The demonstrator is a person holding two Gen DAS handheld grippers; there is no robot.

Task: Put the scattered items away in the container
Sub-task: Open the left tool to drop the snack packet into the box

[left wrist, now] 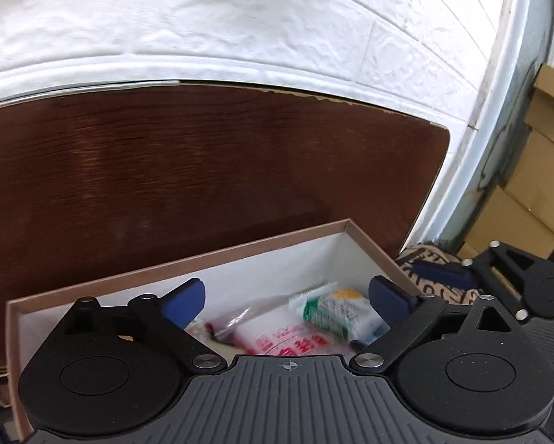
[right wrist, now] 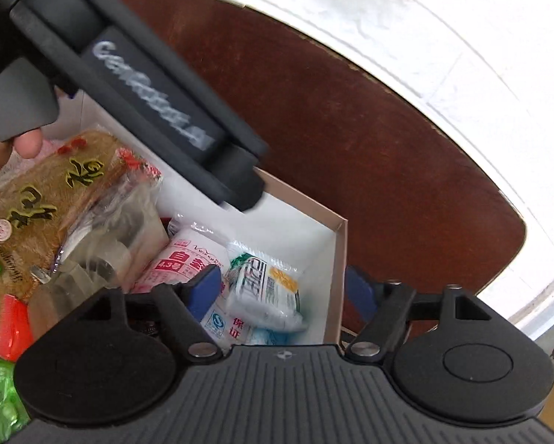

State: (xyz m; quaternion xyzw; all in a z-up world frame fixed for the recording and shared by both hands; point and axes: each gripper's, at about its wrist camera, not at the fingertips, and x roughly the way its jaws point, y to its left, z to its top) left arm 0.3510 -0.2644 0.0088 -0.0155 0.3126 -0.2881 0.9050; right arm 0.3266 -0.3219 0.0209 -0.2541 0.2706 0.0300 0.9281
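Left wrist view: near half of the brown cardboard box with white lining point(left wrist: 210, 255) is hidden behind the left gripper point(left wrist: 286, 298) body. The green-and-white sachet point(left wrist: 336, 312) and pink-printed plastic bag point(left wrist: 277, 336) are motion-blurred, text unreadable. Right wrist view: gold-lettered brown snack packet point(right wrist: 51, 199) cut off at the left edge; white logo on the left gripper's body is smeared, unreadable.

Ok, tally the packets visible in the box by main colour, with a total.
In the cardboard box, counting only packets clear in the right wrist view:
Brown-gold with black characters: 1
White and pink with red print: 1
White and green with an orange patch: 1
Total: 3
More clear wrapping and red and green bits lie at the left edge, too unclear to count.
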